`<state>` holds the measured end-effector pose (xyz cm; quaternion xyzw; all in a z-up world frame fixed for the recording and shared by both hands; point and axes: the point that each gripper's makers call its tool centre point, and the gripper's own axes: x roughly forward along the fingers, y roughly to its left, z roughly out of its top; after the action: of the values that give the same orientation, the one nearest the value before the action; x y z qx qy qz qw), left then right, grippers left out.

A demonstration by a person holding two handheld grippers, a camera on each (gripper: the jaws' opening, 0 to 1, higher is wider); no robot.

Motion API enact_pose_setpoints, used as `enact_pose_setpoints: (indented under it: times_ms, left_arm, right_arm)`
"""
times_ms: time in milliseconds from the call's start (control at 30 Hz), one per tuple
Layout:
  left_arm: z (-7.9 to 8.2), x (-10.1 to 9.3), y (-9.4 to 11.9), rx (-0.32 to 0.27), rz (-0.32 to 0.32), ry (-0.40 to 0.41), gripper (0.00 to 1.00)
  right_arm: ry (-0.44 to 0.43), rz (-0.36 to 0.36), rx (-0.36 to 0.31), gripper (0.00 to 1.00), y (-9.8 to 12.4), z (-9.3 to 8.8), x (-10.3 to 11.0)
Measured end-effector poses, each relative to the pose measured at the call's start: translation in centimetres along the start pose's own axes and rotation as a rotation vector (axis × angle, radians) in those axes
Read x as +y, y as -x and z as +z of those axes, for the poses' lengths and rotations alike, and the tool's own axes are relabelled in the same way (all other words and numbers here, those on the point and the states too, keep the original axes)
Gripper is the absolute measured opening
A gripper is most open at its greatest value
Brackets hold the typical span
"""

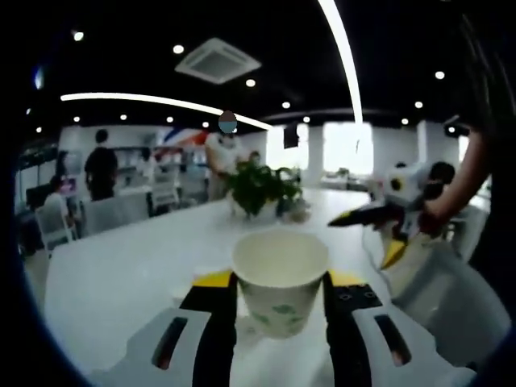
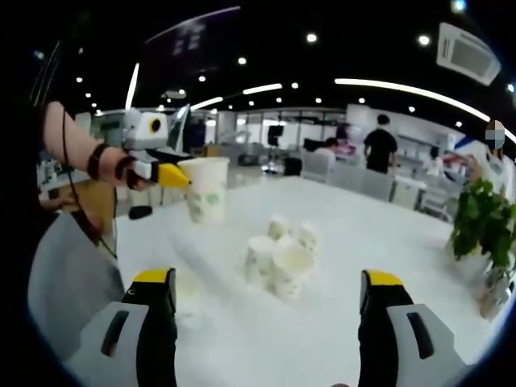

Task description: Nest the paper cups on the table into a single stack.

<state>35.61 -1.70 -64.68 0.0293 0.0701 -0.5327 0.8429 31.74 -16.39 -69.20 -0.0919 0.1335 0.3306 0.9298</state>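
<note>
1. in the left gripper view the left gripper (image 1: pixel 280 302) holds one cup (image 1: pixel 280 278) between its two jaws. the cup stands upright, mouth up, and the jaws press its wall from 9 and 3 o'clock.

2. in the right gripper view the right gripper (image 2: pixel 270 302) has its jaws wide apart with nothing between them.

3. just past the right jaws, at about 12 o'clock and a touch left, a cluster of cups (image 2: pixel 280 255) sits on the table (image 2: pixel 363 234). some stand upright and some look tipped; i cannot tell which are already nested.

4. farther off in that view, at about 10 o'clock, the left gripper (image 2: pixel 173 176) carries its cup (image 2: pixel 205 189) up above the table, well apart from the cluster.

5. in the left gripper view the right gripper (image 1: pixel 375 234) shows at about 3 o'clock, beyond the held cup, with a person's hand (image 1: pixel 431 216) on it.

6. the relation that matters, as i judge it: the cluster lies straight ahead of the open right gripper, so the right is the nearer one for picking a loose cup. the held cup's long axis is vertical with its mouth up, so another cup can drop into it from above.

7. farthest away stand a plant (image 1: pixel 260 187), chairs and people.
</note>
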Motion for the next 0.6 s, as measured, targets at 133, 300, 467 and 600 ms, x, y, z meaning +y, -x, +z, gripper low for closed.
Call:
enact_pose_setpoints:
  times_ms: [133, 300, 467, 600]
  left_arm:
    - [0.0, -0.9, -0.3, 0.004, -0.024, 0.0, 0.4]
    - [0.3, -1.5, -0.4, -0.008, -0.038, -0.003, 0.4]
    - [0.2, -2.1, -0.6, -0.002, -0.052, -0.008, 0.4]
    - [0.5, -2.6, -0.9, -0.016, -0.063, 0.002, 0.4]
  right_arm:
    - [0.0, 0.003, 0.004, 0.93, 0.2, -0.2, 0.0]
    - [-0.001, 0.004, 0.01, 0.93, 0.4, -0.5, -0.1]
    - [0.003, 0.008, 0.01, 0.93, 0.5, -0.6, 0.0]
    - [0.0, 0.004, 0.001, 0.93, 0.7, -0.3, -0.1]
